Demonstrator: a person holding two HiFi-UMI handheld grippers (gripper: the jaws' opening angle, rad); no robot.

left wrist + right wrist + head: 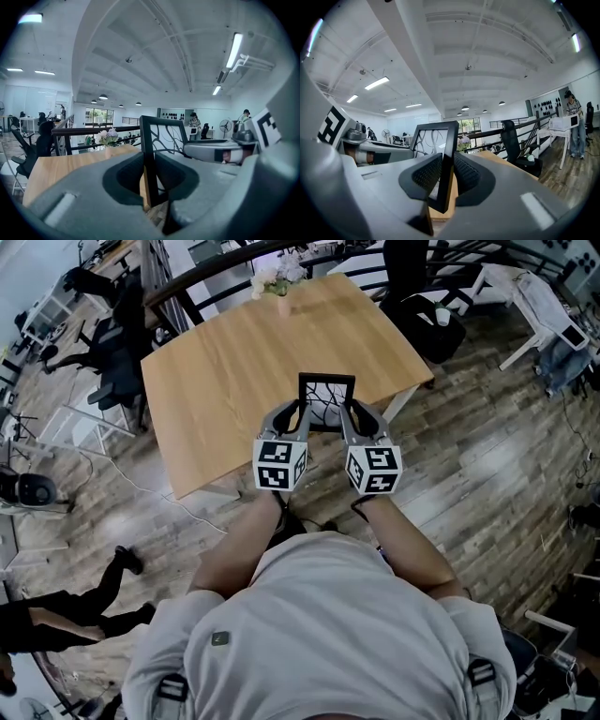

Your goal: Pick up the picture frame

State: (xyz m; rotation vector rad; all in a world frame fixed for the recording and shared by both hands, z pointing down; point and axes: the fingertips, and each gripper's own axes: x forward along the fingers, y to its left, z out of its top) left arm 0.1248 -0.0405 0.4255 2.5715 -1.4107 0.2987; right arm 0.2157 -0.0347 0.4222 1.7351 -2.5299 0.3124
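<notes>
pale grey short-sleeved t-shirt (328, 634), small dark chest patch (218, 638), dark strap buckles (172, 687); grey left claw (300, 414) and right claw (351, 414) each carry 1 black-and-white marker cube (279, 465).

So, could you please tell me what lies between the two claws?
The picture frame, in the head view; the left claw grips its left edge, the right claw its right.

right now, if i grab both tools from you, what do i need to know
Left tool: shut on the left edge of the picture frame.
Right tool: shut on its right edge.
Frame: upright between the two tools, over the near edge of the wooden table, apparently lifted clear of it.
Done: frame gripped on both sides and picked up.
Left: probably only to hold both sides evenly so it does not tilt.
</notes>
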